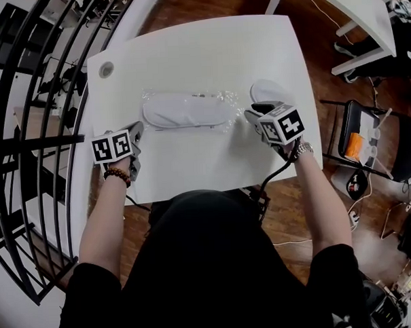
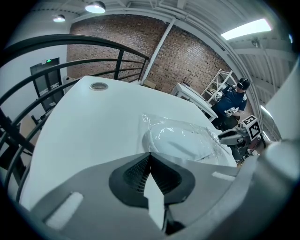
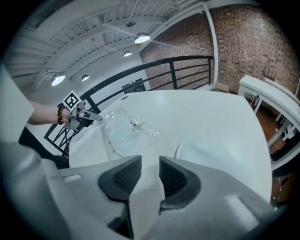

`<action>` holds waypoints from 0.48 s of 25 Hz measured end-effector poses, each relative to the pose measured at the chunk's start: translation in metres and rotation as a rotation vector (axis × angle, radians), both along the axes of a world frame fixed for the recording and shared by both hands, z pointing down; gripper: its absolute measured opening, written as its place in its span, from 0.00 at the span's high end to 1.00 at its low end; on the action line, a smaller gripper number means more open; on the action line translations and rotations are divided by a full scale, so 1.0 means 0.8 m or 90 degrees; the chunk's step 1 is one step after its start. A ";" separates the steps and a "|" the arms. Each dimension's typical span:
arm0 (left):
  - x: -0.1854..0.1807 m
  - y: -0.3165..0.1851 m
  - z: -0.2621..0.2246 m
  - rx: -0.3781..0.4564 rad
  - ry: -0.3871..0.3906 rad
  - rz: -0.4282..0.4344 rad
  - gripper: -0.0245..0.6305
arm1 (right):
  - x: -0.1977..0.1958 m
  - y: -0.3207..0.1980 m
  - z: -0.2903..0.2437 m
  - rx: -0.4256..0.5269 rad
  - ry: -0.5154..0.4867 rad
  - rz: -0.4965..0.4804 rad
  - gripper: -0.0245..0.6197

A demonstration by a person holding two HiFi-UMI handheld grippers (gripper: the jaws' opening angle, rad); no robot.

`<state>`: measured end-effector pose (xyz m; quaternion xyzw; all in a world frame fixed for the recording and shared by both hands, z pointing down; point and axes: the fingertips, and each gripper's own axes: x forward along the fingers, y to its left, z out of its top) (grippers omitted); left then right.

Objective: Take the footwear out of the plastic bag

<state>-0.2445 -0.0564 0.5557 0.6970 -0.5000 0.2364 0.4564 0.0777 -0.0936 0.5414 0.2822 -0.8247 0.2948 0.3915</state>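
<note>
The left gripper [image 1: 137, 131] has its jaws clenched tight, tips right at the near end of the plastic bag [image 2: 157, 123]. No view shows whether a fold of film is caught between them. The bag stretches away ahead of those jaws on the table [image 1: 187, 52], with one white slipper [image 1: 186, 112] inside it. The right gripper [image 3: 150, 164] has its jaws released, and only bare tabletop shows in the gap. The bag's other end lies ahead of them and to their left, and a second slipper [image 3: 211, 152], already out, lies just ahead to their right.

The main risk is probably the anchor. If the left jaws only rest against the film, a pull on the bagged slipper would likely drag the whole bag along. The right jaws could also close on plastic and slipper together, which would keep the slipper wrapped. A sweep toward the bag's mouth could nudge the loose slipper, which lies near the table's edge.
</note>
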 end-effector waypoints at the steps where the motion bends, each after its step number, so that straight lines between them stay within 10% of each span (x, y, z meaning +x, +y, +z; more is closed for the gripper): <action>1: 0.000 0.000 0.001 -0.001 -0.002 0.002 0.94 | -0.005 0.000 0.004 -0.009 -0.004 -0.001 0.79; 12: 0.004 0.000 0.009 -0.015 -0.016 0.019 0.94 | -0.036 0.002 0.030 -0.094 -0.048 0.011 0.79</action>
